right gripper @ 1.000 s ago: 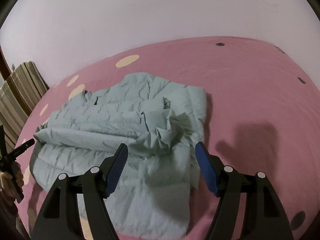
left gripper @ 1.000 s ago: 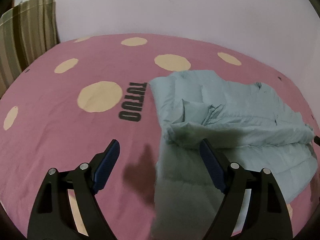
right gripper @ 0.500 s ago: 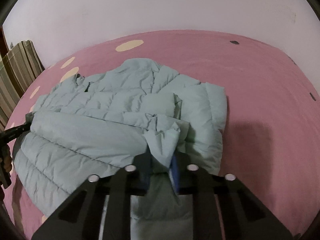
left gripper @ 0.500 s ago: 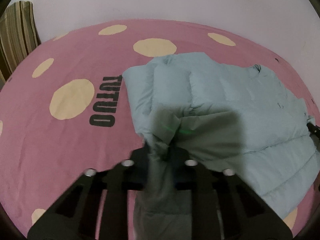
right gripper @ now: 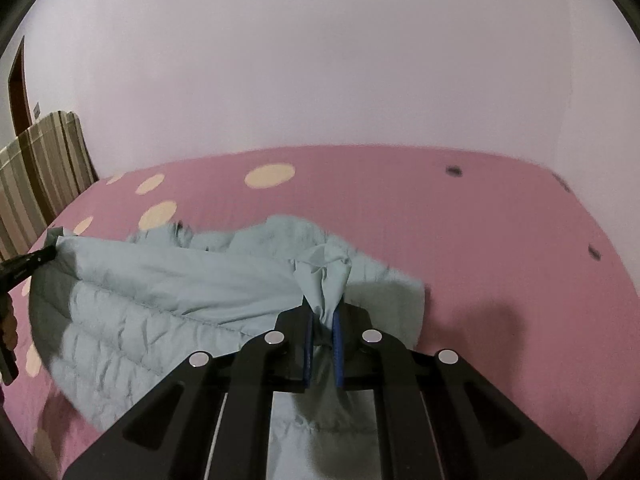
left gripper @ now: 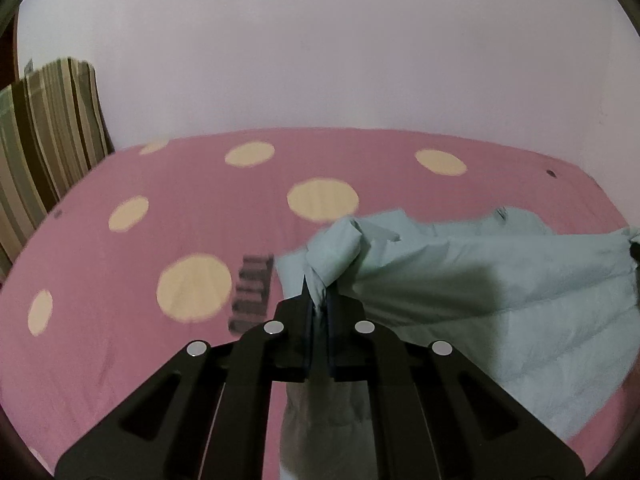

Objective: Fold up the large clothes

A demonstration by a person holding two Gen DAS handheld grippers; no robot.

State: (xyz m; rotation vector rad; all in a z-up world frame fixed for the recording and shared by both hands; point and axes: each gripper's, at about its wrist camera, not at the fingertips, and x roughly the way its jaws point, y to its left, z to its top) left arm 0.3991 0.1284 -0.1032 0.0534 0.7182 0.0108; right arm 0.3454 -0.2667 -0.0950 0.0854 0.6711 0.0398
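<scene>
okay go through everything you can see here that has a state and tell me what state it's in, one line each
Left gripper: shut on a bunched edge of the jacket.
Right gripper: shut on another bunched edge of it.
Pale blue-green quilted puffer jacket: partly folded, near edge lifted and stretched between both grippers, the rest lying on the sheet.
Pink bed sheet with cream dots: spread flat under the jacket.
Striped brown and green cushion: propped upright at the bed's far left.

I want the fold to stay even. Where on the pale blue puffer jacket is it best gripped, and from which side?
Grip the jacket at its near edge, one gripper at each end, coming from the near side of the bed. That edge is straight, so it probably lifts evenly. The left gripper and right gripper are shut on bunched fabric there, jaws having just closed.
</scene>
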